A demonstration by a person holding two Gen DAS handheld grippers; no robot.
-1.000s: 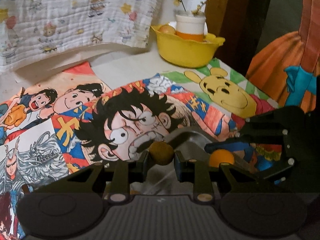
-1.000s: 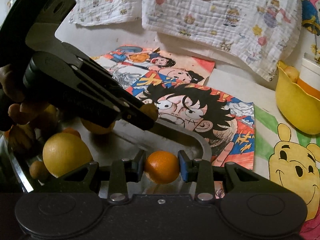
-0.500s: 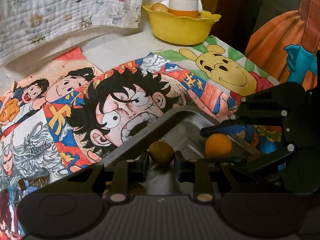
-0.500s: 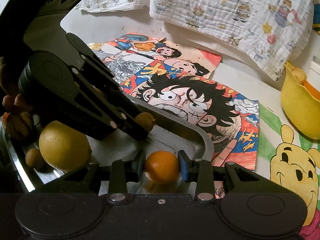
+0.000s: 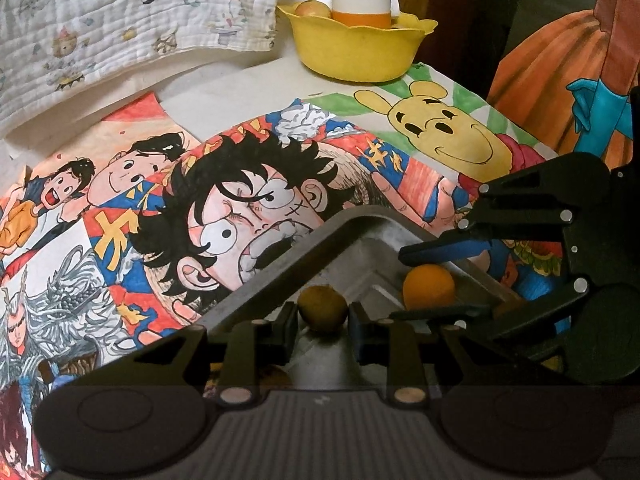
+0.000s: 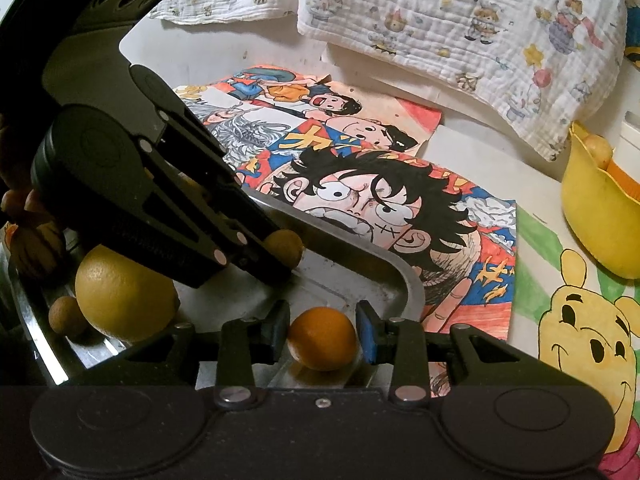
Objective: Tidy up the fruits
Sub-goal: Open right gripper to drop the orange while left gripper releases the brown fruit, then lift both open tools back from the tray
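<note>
1. the left claw (image 5: 322, 322) is clenched on a small brownish-green fruit (image 5: 323, 309), round and dull-skinned; it hangs just over the inside corner of the metal tray (image 5: 280, 280).
2. the right claw (image 6: 322, 338) has a small orange (image 6: 322, 338) between its blue pads, and its jaws are opening: there is a thin gap on each side, so the orange looks let go and sitting on the tray floor near the rounded corner.
3. elsewhere in the tray, seen from the right wrist, lie a big yellow citrus (image 6: 124, 296) and a small brown round fruit (image 6: 66, 315) touching it, well to the left of the orange.
4. the tray rests on a bench covered with cartoon drawings; a yellow bowl (image 5: 352, 52) with a pale fruit and a white-and-orange cup stands at the far edge, well apart from the tray.
5. my reading: the step in hand is setting fruit down in the tray, the orange just placed and the brown-green one about to follow.
6. next, the right claw needs to spread wider and draw straight back so a pad doesn't nudge the orange into a roll.
7. the left claw needs to come lower before it lets go, since that fruit is round and the tray floor is slick.
</note>
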